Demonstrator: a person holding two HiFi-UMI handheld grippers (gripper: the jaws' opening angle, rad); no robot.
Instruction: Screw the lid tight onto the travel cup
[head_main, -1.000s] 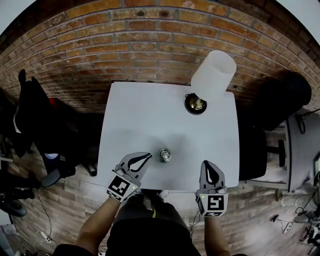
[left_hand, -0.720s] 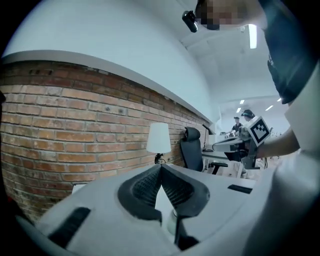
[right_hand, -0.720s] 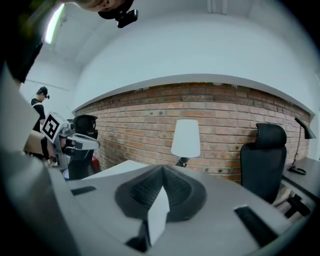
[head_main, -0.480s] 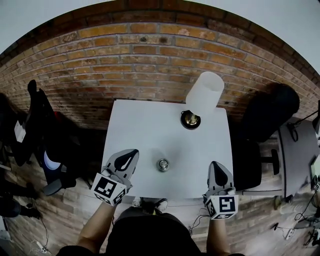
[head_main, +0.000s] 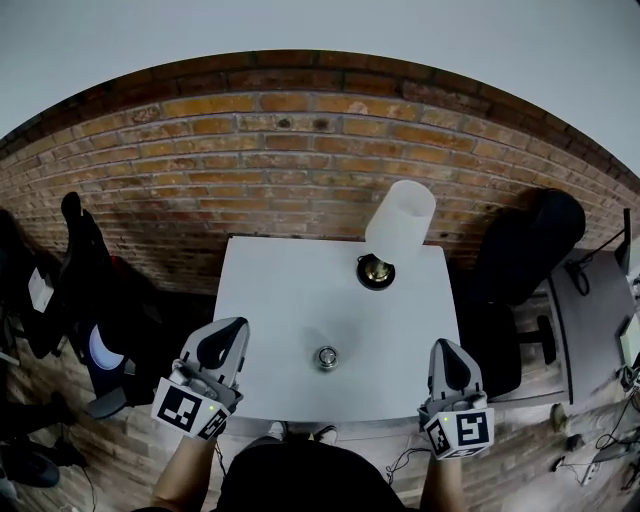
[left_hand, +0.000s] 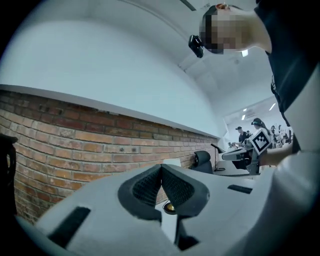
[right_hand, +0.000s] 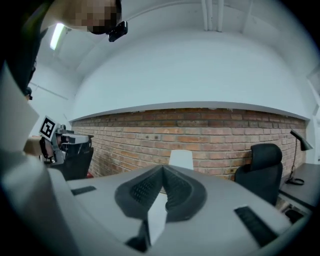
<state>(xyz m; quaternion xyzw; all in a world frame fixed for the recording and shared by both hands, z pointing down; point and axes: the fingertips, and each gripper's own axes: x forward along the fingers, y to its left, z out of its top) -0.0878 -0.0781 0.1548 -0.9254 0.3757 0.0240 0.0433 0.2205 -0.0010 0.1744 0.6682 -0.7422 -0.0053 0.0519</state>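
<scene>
The travel cup (head_main: 327, 357) stands upright on the white table (head_main: 280, 290), seen from above as a small round silvery top, near the front edge. It is hidden in both gripper views. My left gripper (head_main: 238, 326) hovers to the cup's left, well apart from it, jaws shut and empty (left_hand: 161, 168). My right gripper (head_main: 443, 345) hangs at the table's front right corner, also shut with nothing between its jaws (right_hand: 162, 169). Neither gripper touches the cup.
A table lamp with a white shade (head_main: 400, 221) and a dark round base (head_main: 375, 272) stands at the table's back right. A brick wall (head_main: 250, 170) runs behind. A black office chair (head_main: 525, 245) stands to the right, dark chairs (head_main: 75, 260) to the left.
Both grippers have drawn back from the cup toward the table's front corners, the left one moving left. The head view has tilted up, so the table looks smaller.
</scene>
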